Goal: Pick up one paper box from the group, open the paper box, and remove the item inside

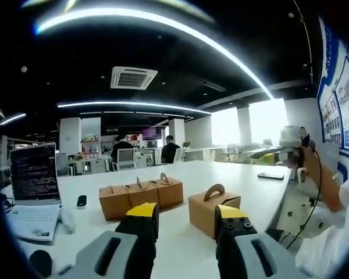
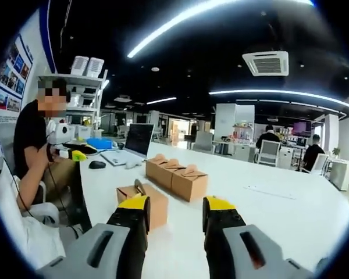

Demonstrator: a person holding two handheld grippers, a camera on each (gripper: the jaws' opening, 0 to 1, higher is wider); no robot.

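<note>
Paper box nearest the grippers stood alone on the white tabletop, apart from a row of three similar brown boxes with arched handles.

In the left gripper view, the left gripper hung above the tabletop with its yellow-tipped fingers spread wide and nothing between them. The lone box sat just ahead, slightly toward the right finger, which overlapped its lower corner in the picture. Its handle ran across the top, one corner turned toward the camera.

In the right gripper view, the right gripper was likewise held wide and empty. There the same lone box lay ahead and to the left, partly behind the left finger, with the row of three farther back.

Judging by this, both grippers were about equally near, and the box lay between them, so either could close in with a short inward move.

Farther out sat a laptop with lines of screen text too small to read, a dark mouse, and a seated person. Wall posters carried print that could not be made out. No brand showed on the boxes.
</note>
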